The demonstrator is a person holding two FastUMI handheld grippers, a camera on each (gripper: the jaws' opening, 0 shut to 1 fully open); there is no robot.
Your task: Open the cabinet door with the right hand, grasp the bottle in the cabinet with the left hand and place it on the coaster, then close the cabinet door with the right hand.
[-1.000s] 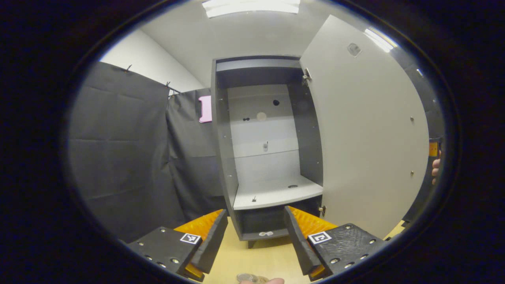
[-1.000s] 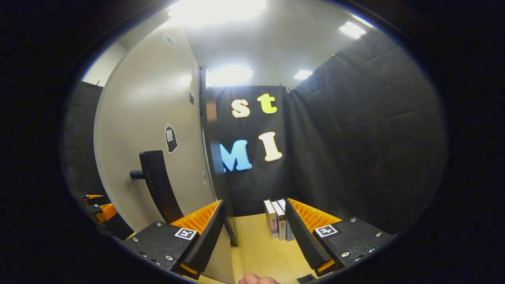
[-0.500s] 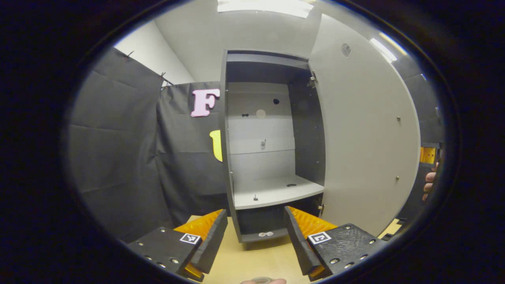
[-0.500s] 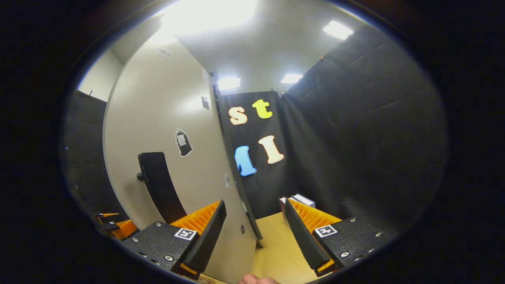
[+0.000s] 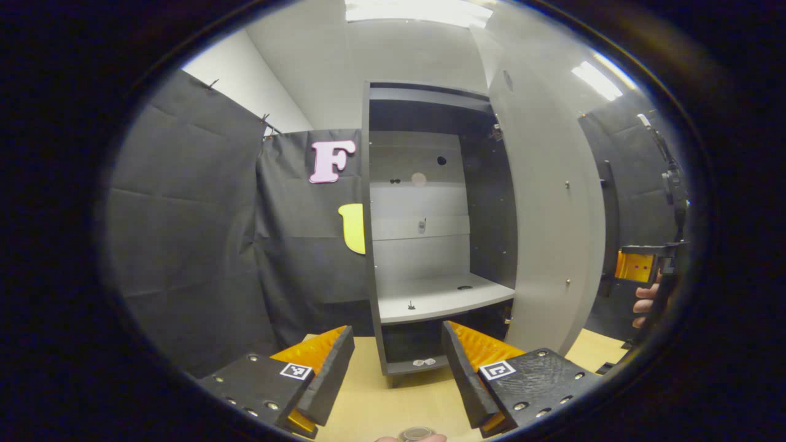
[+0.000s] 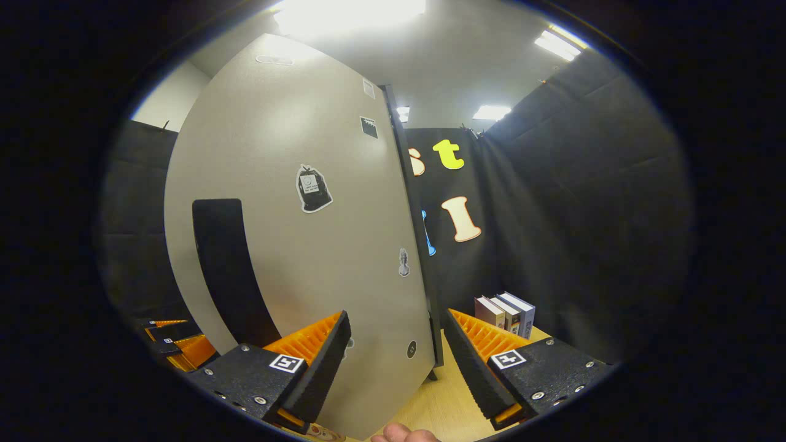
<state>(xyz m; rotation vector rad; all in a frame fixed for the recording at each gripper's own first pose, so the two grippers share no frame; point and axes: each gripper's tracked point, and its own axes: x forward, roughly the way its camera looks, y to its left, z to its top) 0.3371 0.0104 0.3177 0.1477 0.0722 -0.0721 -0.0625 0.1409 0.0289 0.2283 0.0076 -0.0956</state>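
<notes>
Tongs apart on both hands, nothing held. Your right tongs (image 6: 393, 362) sit at the door's (image 6: 295, 245) outer face, handle (image 6: 224, 264) to their left; push there. Left tongs (image 5: 398, 368) face the cabinet (image 5: 430, 245); bottle (image 5: 417, 434) just below them.

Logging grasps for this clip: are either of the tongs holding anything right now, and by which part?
Nothing is held. The left tongs and the right tongs are both open and empty, with the door ajar.

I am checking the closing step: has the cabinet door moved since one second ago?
Yes. The cabinet door has swung toward the cabinet opening, appearing narrower beside it.
</notes>
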